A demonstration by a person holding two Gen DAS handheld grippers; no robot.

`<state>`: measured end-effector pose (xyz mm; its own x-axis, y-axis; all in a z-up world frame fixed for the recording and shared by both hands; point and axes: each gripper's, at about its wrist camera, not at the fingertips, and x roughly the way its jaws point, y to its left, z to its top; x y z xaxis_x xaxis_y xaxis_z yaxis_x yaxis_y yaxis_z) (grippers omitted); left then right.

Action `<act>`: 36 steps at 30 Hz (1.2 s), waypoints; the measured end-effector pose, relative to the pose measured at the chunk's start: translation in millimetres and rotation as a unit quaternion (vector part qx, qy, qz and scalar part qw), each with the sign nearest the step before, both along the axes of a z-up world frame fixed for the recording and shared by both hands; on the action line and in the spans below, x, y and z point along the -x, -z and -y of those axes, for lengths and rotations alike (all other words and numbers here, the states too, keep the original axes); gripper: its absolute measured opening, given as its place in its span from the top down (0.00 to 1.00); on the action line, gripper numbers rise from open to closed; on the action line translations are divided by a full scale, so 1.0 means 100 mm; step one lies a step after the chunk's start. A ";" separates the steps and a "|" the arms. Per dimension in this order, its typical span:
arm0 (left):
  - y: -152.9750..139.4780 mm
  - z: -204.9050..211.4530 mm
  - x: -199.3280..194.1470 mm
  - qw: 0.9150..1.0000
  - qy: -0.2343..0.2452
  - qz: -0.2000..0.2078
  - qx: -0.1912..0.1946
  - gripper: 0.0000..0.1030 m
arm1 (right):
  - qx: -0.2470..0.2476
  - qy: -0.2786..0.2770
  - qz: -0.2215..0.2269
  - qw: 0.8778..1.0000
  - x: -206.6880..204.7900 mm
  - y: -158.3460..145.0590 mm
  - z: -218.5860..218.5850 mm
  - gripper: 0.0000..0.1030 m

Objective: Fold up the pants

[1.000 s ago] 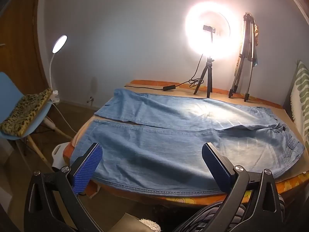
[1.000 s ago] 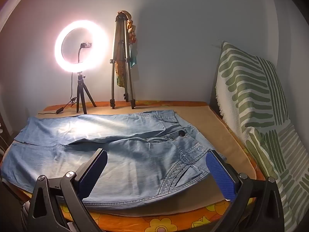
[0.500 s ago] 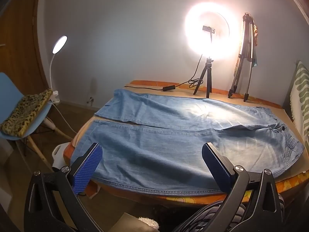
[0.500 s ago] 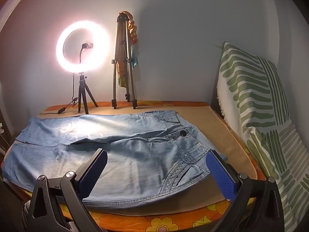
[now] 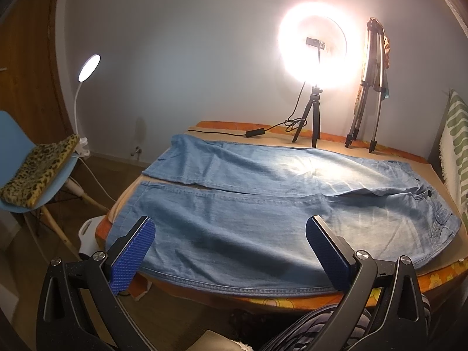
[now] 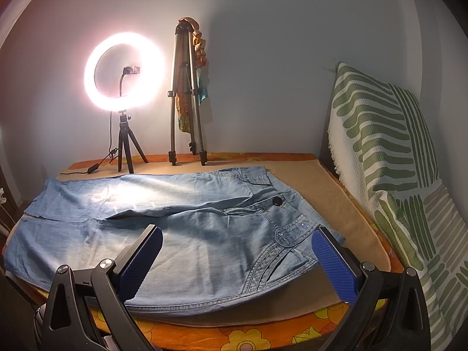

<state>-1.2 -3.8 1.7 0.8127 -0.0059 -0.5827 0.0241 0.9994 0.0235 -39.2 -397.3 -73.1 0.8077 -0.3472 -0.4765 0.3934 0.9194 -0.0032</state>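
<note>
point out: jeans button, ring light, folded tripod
jeans button (image 6: 278, 201), right wrist view, centre of the dark button at the waistband.
ring light (image 6: 125, 70), right wrist view, lower left arc of the glowing ring.
folded tripod (image 6: 175, 87), right wrist view, left leg.

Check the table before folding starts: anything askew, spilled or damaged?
Nothing damaged or spilled. The jeans lie flat, legs apart, unfolded. One oddity: the near leg's hem hangs slightly past the table's left end. Both the left gripper and right gripper are open, clear of the fabric.

Glowing ring light (image 5: 317, 55) against pale wall (image 5: 190, 44), blue chair (image 5: 17, 146) nearby.
</note>
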 end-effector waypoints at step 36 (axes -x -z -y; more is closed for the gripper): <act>0.03 0.03 -0.02 1.000 -0.001 0.001 -0.001 0.00 | -0.005 -0.006 -0.002 1.000 -0.01 0.04 -0.03 0.00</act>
<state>0.6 -7.1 -0.8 0.8138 -0.0037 -0.5812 0.0222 0.9994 0.0248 -38.2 -394.0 -77.3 0.8098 -0.3326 -0.4834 0.3822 0.9241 0.0045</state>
